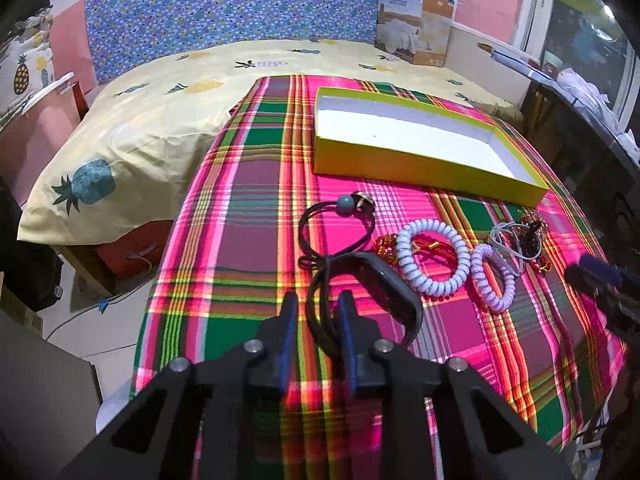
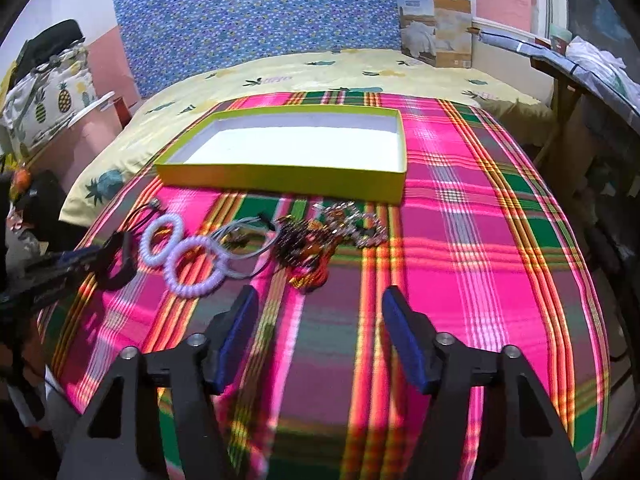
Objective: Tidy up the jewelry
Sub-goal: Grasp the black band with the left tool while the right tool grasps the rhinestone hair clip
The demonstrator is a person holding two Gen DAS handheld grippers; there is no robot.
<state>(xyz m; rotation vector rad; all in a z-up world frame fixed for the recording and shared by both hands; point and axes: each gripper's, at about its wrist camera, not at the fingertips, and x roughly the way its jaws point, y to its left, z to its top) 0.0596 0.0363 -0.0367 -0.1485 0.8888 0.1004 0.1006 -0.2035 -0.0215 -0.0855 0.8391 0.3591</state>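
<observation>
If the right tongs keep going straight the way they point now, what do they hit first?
Most likely the tangle of beaded jewelry, which lies just beyond the open right tongs. Only bare plaid cloth sits between. The yellow-green box lies farther back. Depth is uncertain through the fisheye.

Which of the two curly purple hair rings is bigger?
The bigger curly ring lies nearer the black band; the smaller one sits on its other side, beside the grey elastics.

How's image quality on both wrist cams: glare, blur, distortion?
Left wrist: heavy fisheye bowing, dark corner vignette, sharp on the black band. Right wrist: same bowing, white box floor blown out, plaid cloth oversaturated, bead pile smeared.
</observation>
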